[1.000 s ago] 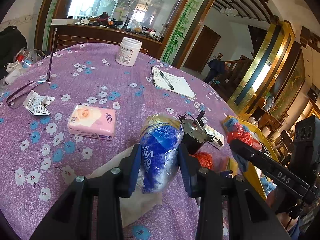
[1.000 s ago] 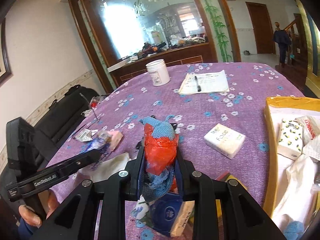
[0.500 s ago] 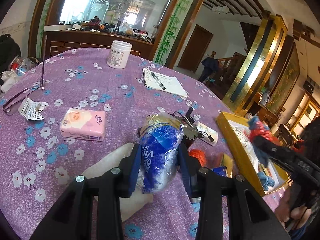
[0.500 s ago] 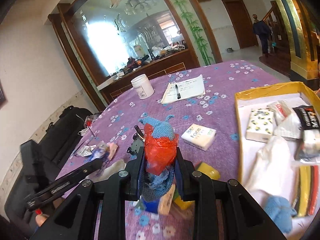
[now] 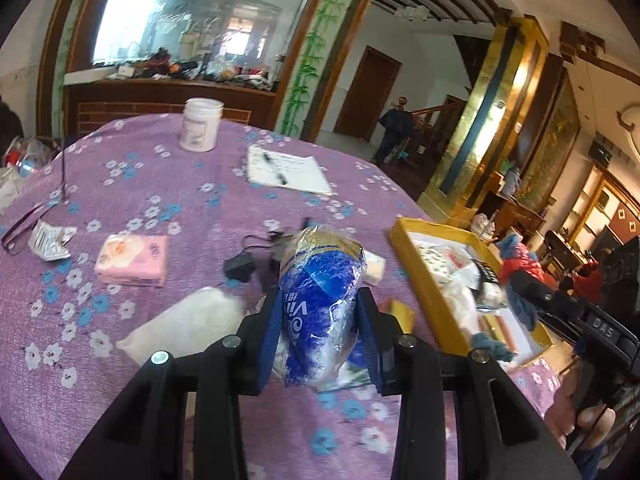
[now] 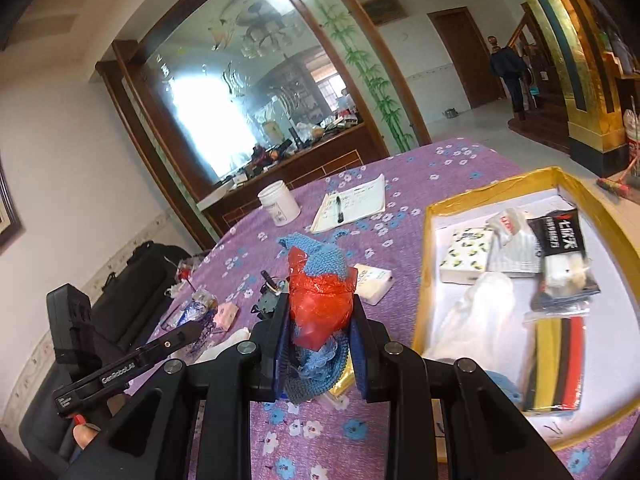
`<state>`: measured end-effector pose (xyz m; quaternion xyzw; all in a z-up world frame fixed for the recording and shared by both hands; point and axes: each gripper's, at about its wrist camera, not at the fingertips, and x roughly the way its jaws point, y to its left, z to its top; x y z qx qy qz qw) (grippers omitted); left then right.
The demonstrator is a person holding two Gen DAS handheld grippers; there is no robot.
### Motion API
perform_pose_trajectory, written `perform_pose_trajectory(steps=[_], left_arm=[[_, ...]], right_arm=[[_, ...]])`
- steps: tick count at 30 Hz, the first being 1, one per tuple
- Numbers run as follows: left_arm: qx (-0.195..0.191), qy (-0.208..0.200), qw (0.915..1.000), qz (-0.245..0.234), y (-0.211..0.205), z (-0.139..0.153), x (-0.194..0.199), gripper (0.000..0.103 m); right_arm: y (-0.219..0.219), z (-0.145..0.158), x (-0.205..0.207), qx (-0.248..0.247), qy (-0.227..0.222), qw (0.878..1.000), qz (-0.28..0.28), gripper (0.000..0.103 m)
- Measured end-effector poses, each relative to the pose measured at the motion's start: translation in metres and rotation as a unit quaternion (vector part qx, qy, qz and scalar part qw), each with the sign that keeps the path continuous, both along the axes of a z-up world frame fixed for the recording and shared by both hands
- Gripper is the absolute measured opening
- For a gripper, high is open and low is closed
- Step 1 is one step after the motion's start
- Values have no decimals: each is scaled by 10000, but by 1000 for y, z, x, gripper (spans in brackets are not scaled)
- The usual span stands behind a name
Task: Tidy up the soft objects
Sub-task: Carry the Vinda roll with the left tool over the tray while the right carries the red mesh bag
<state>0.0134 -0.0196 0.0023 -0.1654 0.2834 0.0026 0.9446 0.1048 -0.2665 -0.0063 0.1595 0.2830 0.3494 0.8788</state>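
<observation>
My left gripper [image 5: 318, 312] is shut on a blue and gold plastic tissue pack [image 5: 320, 280], held above the purple flowered tablecloth. My right gripper [image 6: 318, 312] is shut on a blue knitted piece wrapped in red plastic [image 6: 320, 300], held just left of the yellow-rimmed tray [image 6: 424, 280]. That bundle also shows in the left wrist view [image 5: 516, 264], over the tray [image 5: 416, 272]. The tray holds a lemon-print tissue pack [image 6: 464, 256], white cloth [image 6: 476, 320], a black packet [image 6: 560, 248] and striped bands [image 6: 556, 364].
On the cloth lie a pink tissue pack [image 5: 132, 260], a white pouch [image 5: 188, 320], a white tissue pack [image 6: 372, 278], a small motor with wires [image 5: 244, 264], a notepad with pen [image 5: 284, 170], a white jar [image 5: 200, 124] and glasses [image 5: 24, 220].
Both grippers have swung right toward the tray with their loads. The right gripper's bundle went from the table's middle to the tray's edge. Both grips are unchanged.
</observation>
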Motion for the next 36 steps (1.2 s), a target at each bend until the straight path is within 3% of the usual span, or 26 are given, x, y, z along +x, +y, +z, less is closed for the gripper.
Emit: perform_pose_trajectory(steps=[14, 36], left_arm=[[-11, -25, 9963, -861, -86, 12, 30, 36], [-63, 358, 9802, -1946, -204, -9, 82, 36]], right_arm=[[-70, -9, 9, 343, 182, 9973, -617, 28], [-167, -32, 40, 659, 537, 9817, -1706, 28]])
